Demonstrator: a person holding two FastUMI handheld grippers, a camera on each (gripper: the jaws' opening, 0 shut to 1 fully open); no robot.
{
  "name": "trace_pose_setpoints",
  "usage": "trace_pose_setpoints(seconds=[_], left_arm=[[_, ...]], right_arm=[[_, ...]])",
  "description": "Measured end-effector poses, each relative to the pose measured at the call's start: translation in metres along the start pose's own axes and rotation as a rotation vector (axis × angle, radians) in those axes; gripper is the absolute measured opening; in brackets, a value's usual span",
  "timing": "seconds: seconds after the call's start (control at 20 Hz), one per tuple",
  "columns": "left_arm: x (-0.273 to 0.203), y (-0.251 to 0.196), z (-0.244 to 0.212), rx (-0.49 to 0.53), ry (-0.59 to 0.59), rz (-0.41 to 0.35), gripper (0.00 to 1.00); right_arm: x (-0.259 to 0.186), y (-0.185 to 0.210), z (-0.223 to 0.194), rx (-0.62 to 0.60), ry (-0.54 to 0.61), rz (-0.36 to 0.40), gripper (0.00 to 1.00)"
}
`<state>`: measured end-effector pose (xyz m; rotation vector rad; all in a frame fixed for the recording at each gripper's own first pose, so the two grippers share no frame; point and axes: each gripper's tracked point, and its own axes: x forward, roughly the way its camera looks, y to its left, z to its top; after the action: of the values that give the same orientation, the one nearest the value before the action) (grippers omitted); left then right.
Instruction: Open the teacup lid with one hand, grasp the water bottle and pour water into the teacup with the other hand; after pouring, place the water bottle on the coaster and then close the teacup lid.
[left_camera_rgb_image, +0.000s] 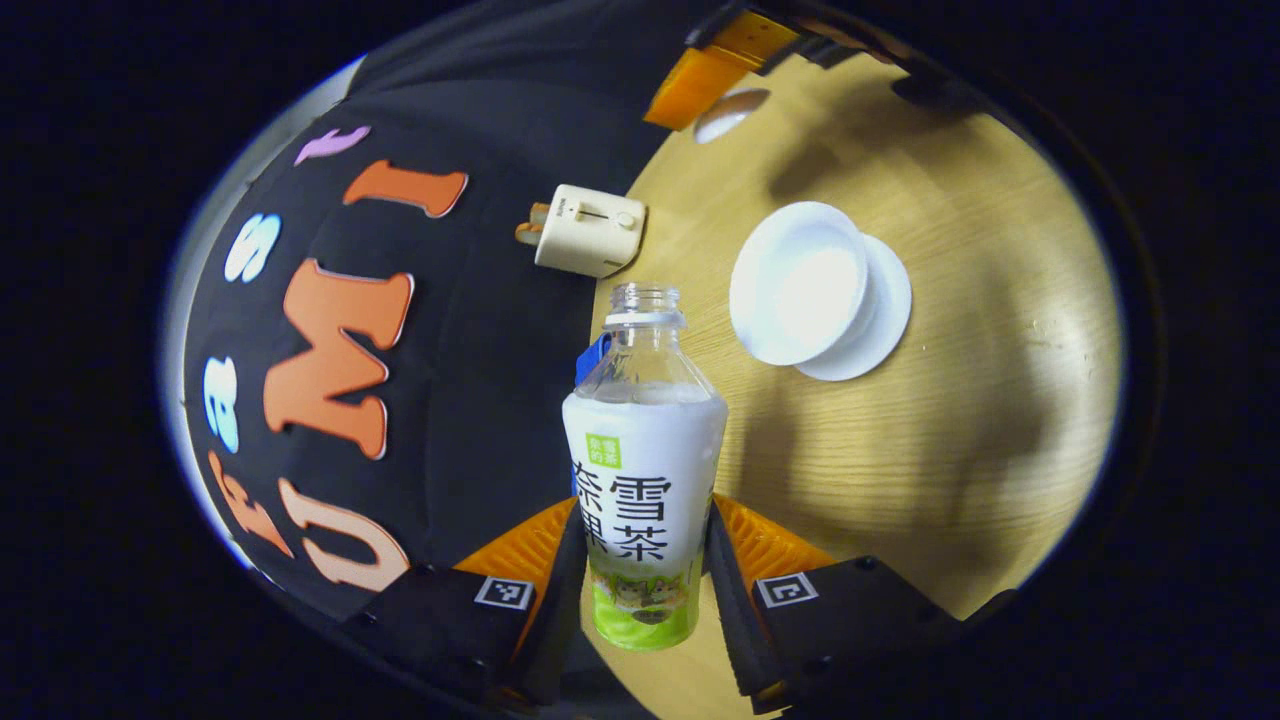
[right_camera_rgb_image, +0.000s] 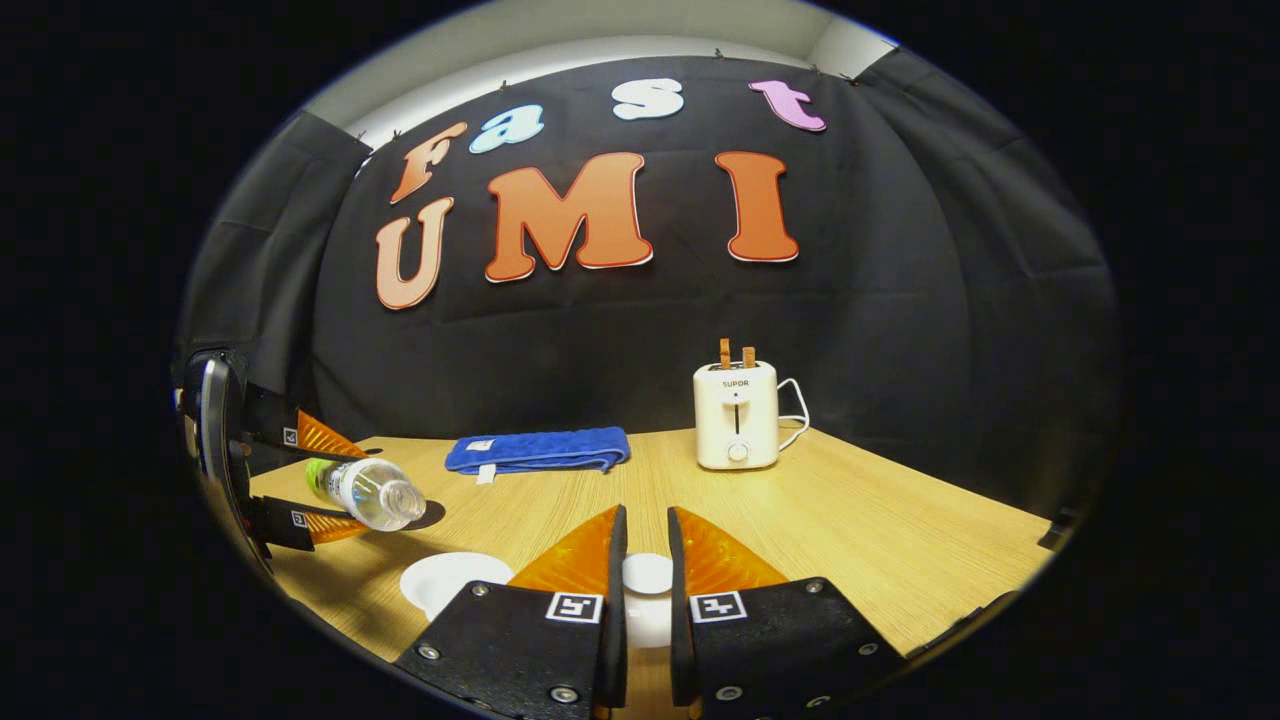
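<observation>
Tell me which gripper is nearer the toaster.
Right, as far as these views show. The right gripper faces the toaster across bare table; the left gripper is farther left, holding the bottle.

Bottle (left_camera_rgb_image: 645, 470): clear neck, white label with black characters and a green band at its base, held in the left gripper (left_camera_rgb_image: 645, 560)
Cup (left_camera_rgb_image: 797, 283): plain white, ahead and right of the bottle
Saucer (left_camera_rgb_image: 885, 320): white
Table (right_camera_rgb_image: 860, 520): pale wood grain
Towel (right_camera_rgb_image: 540, 449): blue, white tag
Toaster (right_camera_rgb_image: 737, 415): cream; brown slices on top
</observation>
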<state>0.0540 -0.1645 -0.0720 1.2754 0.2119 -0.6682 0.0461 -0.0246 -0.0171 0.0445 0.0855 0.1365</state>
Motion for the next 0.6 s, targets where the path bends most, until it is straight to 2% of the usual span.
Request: trace_pose_setpoints(seconds=[0.1,0.25,0.3,0.35,0.5,0.6], left_arm=[[-0.002,-0.003,0.002,-0.163,-0.017,0.017,0.66],[0.004,-0.006,-0.001,-0.428,-0.023,0.002,0.66],[0.01,-0.01,-0.005,-0.508,-0.018,-0.002,0.63],[0.014,-0.012,-0.007,-0.573,-0.015,0.008,0.66],[0.025,-0.014,-0.014,-0.745,-0.014,0.068,0.63],[0.026,-0.014,-0.014,-0.856,-0.011,0.075,0.66]], right_arm=[[0.0,0.002,-0.002,-0.008,0.005,0.004,0.17],[0.0,0.005,-0.003,-0.009,0.012,0.006,0.17],[0.0,0.006,-0.004,-0.009,0.016,0.007,0.17],[0.0,0.007,-0.005,-0.01,0.018,0.007,0.17],[0.0,0.009,-0.006,-0.011,0.021,0.011,0.17],[0.001,0.012,-0.01,-0.018,0.032,0.015,0.17]])
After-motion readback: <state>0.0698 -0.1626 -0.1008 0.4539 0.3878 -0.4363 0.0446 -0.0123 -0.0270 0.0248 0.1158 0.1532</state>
